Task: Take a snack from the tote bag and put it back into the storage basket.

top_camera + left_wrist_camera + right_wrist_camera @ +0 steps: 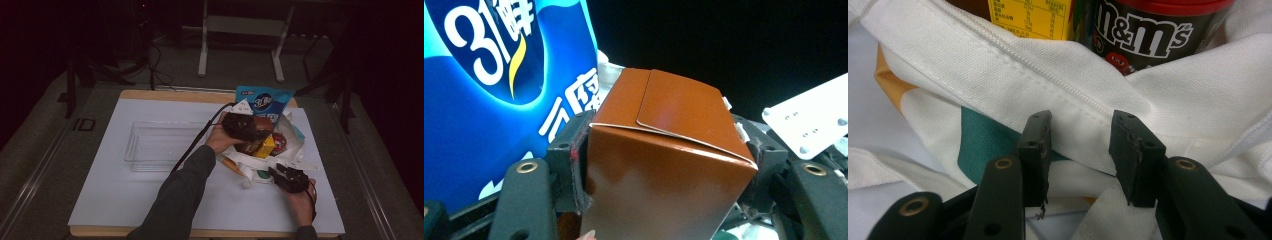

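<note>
My left gripper [261,132] is shut on a glossy brown carton [263,124], its pads pressing both sides [664,170], over the mouth of a white tote bag [296,146]. A blue pouch with white lettering [262,102] stands just behind the carton [499,100]. Inside the bag sit a yellow box [266,146] and a dark M&M's jar with a red lid [278,142]. My right gripper [276,172] is at the bag's near edge. Its jaws stand apart [1080,155] against the white hem [998,75], pressing on nothing that I can see.
A clear plastic tray [160,145] lies left of the bag on the white mat [125,190]. The mat covers a wooden tabletop. Table legs and cables stand in the dark beyond the far edge.
</note>
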`<act>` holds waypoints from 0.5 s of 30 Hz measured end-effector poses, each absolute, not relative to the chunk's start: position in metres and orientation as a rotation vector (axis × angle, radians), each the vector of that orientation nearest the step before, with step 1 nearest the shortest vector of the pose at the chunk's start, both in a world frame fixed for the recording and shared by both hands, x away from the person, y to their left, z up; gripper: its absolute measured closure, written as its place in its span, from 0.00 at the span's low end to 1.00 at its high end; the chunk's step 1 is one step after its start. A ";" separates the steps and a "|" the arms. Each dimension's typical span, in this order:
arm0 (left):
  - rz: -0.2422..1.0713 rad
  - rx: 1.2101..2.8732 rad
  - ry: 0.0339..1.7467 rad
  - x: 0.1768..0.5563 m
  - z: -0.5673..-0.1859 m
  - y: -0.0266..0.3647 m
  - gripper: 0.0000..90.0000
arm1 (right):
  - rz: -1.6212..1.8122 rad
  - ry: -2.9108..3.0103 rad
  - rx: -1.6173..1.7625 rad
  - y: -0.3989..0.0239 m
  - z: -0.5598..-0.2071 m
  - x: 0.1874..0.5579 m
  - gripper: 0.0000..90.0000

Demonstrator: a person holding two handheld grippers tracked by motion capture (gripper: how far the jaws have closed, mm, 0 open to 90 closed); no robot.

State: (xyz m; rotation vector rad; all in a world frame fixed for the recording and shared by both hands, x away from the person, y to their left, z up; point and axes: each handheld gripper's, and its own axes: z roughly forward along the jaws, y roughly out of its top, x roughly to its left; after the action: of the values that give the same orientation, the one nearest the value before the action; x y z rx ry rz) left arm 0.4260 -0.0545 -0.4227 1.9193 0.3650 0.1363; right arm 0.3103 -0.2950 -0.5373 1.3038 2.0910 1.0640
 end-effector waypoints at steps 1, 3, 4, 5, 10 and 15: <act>0.128 1.914 0.372 0.426 -0.423 -0.055 0.40 | 1.064 2.091 1.303 -0.295 -0.537 0.310 0.67; 0.114 1.901 0.384 0.428 -0.423 -0.055 0.39 | 1.065 2.092 1.304 -0.295 -0.537 0.310 0.67; 0.104 1.894 0.389 0.429 -0.423 -0.055 0.38 | 1.065 2.092 1.304 -0.295 -0.537 0.310 0.67; 0.103 1.895 0.390 0.429 -0.423 -0.056 0.38 | 1.065 2.092 1.304 -0.295 -0.537 0.310 0.67; 0.128 1.913 0.378 0.428 -0.422 -0.055 0.42 | 1.067 2.095 1.301 -0.295 -0.537 0.310 0.66; 0.148 1.921 0.393 0.428 -0.419 -0.053 0.44 | 1.065 2.094 1.300 -0.295 -0.537 0.310 0.66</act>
State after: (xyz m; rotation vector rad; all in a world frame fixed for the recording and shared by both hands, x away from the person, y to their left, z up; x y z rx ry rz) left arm 0.4278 -0.0526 -0.4192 1.9207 0.3935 0.1484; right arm 0.3102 -0.2949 -0.5373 1.2998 2.0942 1.0653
